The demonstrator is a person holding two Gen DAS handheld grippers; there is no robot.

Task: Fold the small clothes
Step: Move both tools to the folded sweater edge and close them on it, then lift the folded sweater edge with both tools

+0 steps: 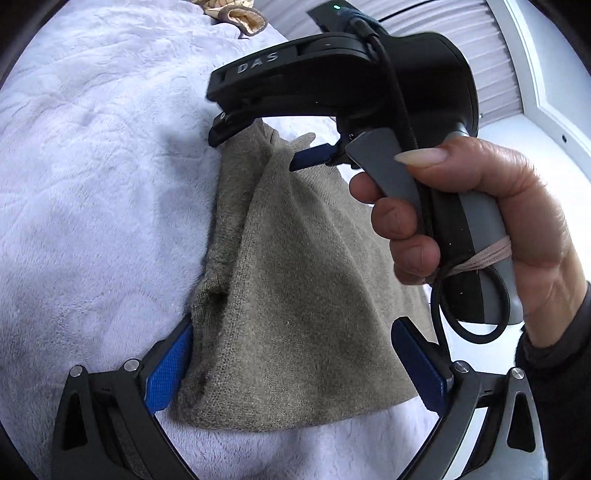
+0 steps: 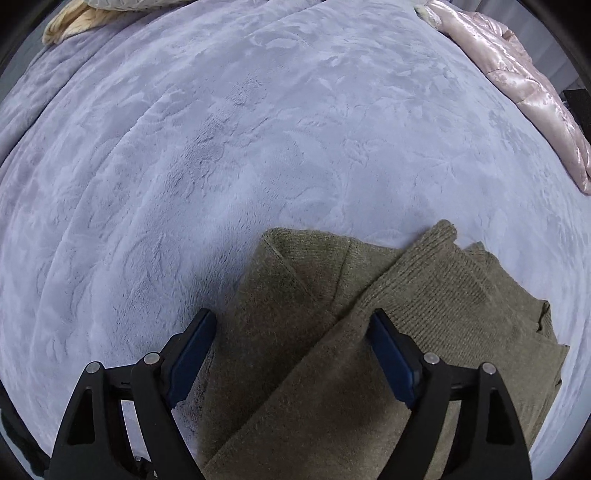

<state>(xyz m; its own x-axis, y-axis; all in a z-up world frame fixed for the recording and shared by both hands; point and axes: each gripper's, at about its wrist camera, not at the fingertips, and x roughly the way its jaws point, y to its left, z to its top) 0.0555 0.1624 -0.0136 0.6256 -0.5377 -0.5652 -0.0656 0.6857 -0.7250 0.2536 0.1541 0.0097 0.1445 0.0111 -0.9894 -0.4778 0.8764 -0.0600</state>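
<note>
The olive knit garment [image 2: 369,350] lies in the lower centre of my right wrist view, partly folded on the bed's pale lilac blanket [image 2: 258,129], one ribbed flap crossing diagonally over another layer. In the left wrist view the same garment fills the lower middle, draped and rising to a peak toward centre frame.

My right hand-held gripper [image 2: 291,354] stands wide over the knit, its blue pads on either side and nothing pinched between them. My left hand-held gripper [image 1: 291,365] is also spread wide; the left pad looks to be touching the garment's edge, but I cannot tell whether it presses on it or merely overlaps it in the view. My right hand [image 1: 480,221] wraps the grey handle at the right of that frame.

What could go wrong, I judge: the knit is soft, loose and fuzzy, so closing on one layer alone would drag the top flap and undo the fold. The plush, embossed blanket gives no firm backing, so a pad could also catch the pile along with the knit. The uneven peak may slump sideways if released carelessly.

A shiny pink quilted item [image 2: 524,85] sits upper right, a cream fabric [image 2: 70,22] upper left, both well apart.
</note>
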